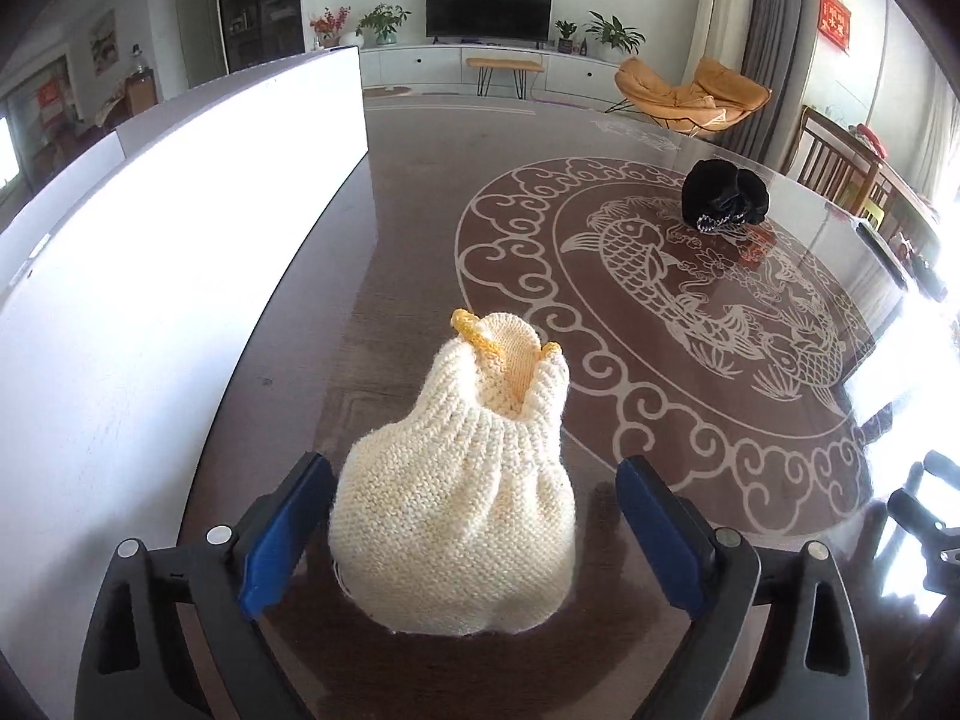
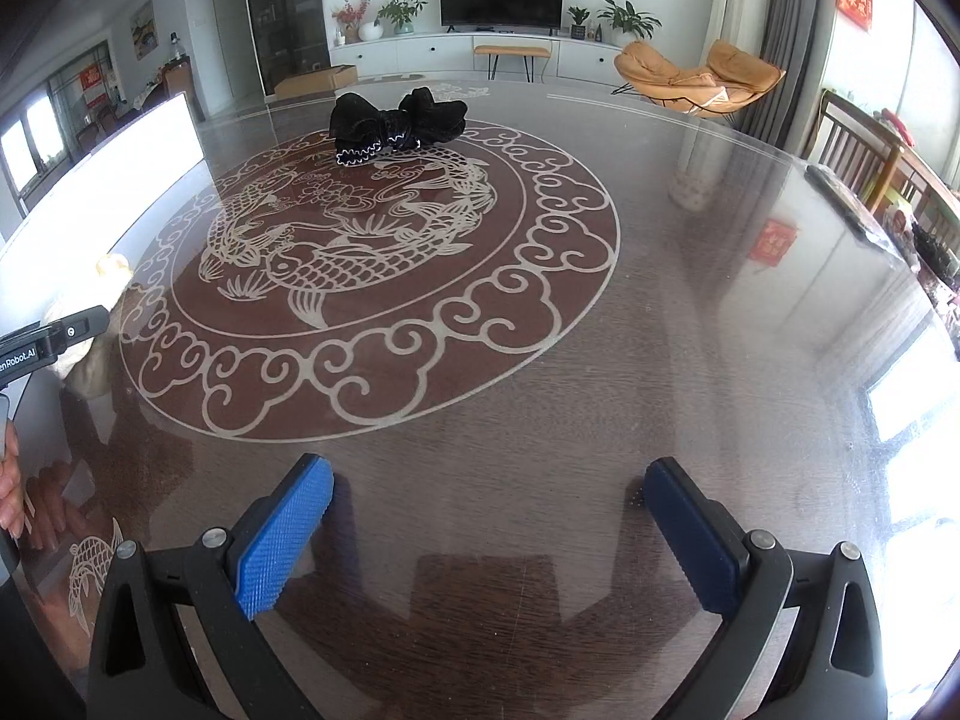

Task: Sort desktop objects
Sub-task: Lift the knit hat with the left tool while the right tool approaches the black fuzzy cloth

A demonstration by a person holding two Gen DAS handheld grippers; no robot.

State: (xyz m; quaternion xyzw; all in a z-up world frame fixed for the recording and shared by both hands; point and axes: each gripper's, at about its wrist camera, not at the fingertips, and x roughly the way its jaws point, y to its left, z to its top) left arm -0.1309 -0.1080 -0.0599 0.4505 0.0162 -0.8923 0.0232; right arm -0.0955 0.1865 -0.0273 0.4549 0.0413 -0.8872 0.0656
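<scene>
Upright, knitted pouch (image 1: 456, 480) mouth points away.

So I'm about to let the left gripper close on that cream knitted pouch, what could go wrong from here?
1. The knitted pouch is soft and bulges between the open left gripper jaws; it may squash or slip out rather than lift cleanly.
2. The glossy table gives little friction, so a lopsided squeeze could push the pouch away.
3. The white box stands close on the left; a swing that way could clip its wall.
</scene>
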